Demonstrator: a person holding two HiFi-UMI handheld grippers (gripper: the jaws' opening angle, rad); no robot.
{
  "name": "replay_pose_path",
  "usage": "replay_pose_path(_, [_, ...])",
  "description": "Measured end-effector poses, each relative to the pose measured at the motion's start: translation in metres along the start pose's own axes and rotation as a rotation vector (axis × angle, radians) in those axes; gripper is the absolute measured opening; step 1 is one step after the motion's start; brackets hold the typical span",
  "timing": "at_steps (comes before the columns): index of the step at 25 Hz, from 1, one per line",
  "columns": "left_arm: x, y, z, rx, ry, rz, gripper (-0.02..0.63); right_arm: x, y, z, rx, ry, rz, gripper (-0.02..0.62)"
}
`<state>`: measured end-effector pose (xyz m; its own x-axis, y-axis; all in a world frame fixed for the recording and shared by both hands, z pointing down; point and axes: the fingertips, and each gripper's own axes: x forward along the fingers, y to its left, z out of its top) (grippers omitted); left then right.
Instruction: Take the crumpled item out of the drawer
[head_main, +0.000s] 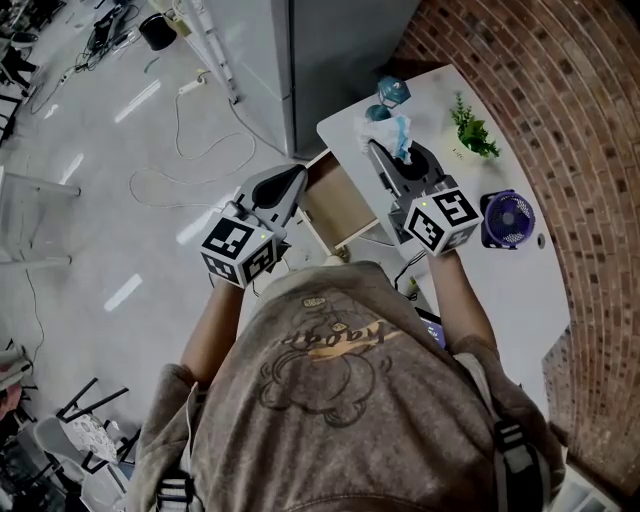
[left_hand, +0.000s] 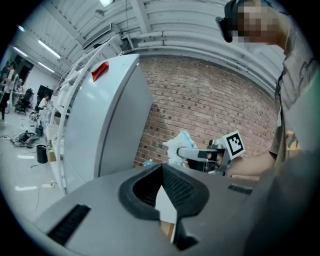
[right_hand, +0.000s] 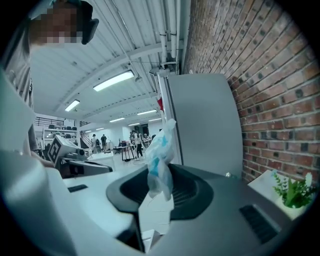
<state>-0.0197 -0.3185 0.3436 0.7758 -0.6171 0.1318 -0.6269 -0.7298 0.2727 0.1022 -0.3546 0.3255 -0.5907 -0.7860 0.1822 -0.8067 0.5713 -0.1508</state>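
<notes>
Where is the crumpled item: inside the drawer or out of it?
Out. The right hand-held gripper pinches the crumpled item over the table, clear of the open drawer.

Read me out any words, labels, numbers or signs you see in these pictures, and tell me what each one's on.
No text can be read for certain.
Shirt print: orange script lettering, too blurred to read.
Marker cubes: black-and-white square patterns, no letters or numbers.
Red tag on the grey cabinet: too small to read.
</notes>
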Motion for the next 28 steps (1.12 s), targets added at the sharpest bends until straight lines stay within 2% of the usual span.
replay_pose_path(8, [0.012, 0.003, -0.010, -0.012, 0.009, 0.025, 0.008, -0.013, 0.001, -0.021, 0.005, -0.010, 0.016, 0.101])
replay_pose_path(28, [0.020, 0.002, -0.027, -0.023, 0.027, 0.050, 0.008, -0.015, -0.014, -0.078, 0.045, 0.061, 0.002, 0.101])
